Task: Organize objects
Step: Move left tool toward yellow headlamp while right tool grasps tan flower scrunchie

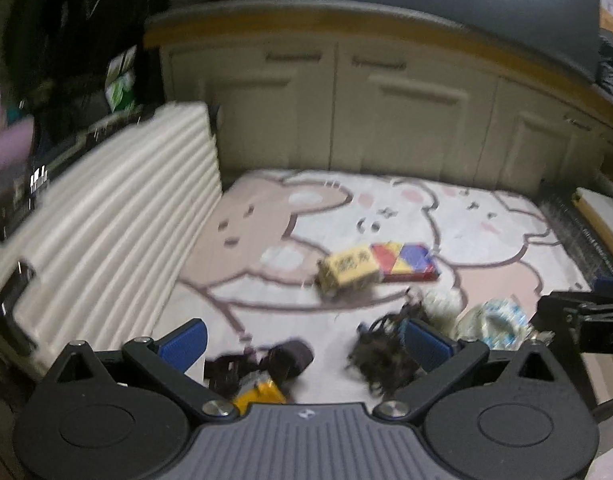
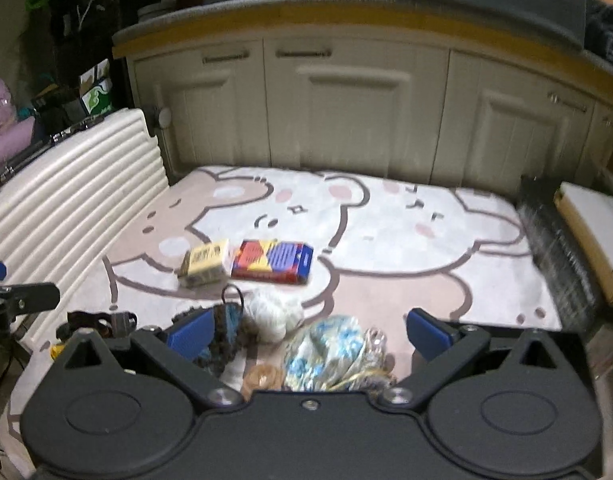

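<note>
Both tools, left (image 1: 304, 344) and right (image 2: 308, 332), spread, empty. Dark cloth (image 1: 284, 360) at rug (image 1: 506, 272) near edge: soft, light; pinch mid-bunch. Boxes (image 2: 272, 262) stiff.

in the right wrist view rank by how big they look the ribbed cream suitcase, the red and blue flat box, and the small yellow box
1. Ribbed cream suitcase, largest.
2. Red and blue flat box.
3. Small yellow box, smallest.

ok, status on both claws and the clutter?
Left claw open, empty. Right claw open, empty. Yellow box and red box side by side on rug; soft clutter nearer. Nothing in the way.
</note>
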Motion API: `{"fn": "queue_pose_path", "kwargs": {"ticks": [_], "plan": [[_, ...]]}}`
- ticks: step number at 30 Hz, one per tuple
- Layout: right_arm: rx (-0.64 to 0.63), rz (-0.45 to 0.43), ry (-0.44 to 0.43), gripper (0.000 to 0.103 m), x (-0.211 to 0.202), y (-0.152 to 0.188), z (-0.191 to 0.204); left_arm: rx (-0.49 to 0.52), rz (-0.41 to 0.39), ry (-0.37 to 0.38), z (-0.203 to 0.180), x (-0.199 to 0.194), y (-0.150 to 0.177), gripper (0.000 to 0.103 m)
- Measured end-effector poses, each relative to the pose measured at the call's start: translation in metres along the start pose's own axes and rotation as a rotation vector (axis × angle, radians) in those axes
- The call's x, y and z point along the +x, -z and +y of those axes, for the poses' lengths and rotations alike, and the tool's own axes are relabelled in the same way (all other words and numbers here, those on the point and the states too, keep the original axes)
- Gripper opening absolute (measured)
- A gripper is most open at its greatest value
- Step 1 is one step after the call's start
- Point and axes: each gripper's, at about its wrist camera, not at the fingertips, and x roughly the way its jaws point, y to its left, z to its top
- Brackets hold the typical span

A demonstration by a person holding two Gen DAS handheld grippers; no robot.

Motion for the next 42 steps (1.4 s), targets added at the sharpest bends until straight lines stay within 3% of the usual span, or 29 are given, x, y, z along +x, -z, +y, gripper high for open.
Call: {"fn": "queue_pose_path", "kwargs": {"ticks": [7,15,24,29,34,42], "plan": [[0.039,0.097,-0.018,0.103,0.027,0.026,0.003,-0.056,0.051,-0.024,0.019,0.025,0.033,0.103],[0.068,0.143,-0.049,0.102,0.043,0.047,0.004,-0.1,0.091,-0.009,0.029,0.043,0.062,0.103],[0.106,0.216,-0.103,0.08,0.059,0.059,0.0,-0.16,0.125,0.02,0.038,0.06,0.085,0.103],[0.108,0.227,-0.155,0.059,0.068,0.063,0.002,-0.221,0.146,0.017,0.046,0.07,0.096,0.103],[0.071,0.215,-0.157,0.056,0.078,0.061,0.01,-0.24,0.199,0.03,0.046,0.079,0.111,0.103],[-0.011,0.234,-0.155,0.044,0.101,0.06,0.021,-0.185,0.201,0.02,0.043,0.08,0.117,0.103]]}}
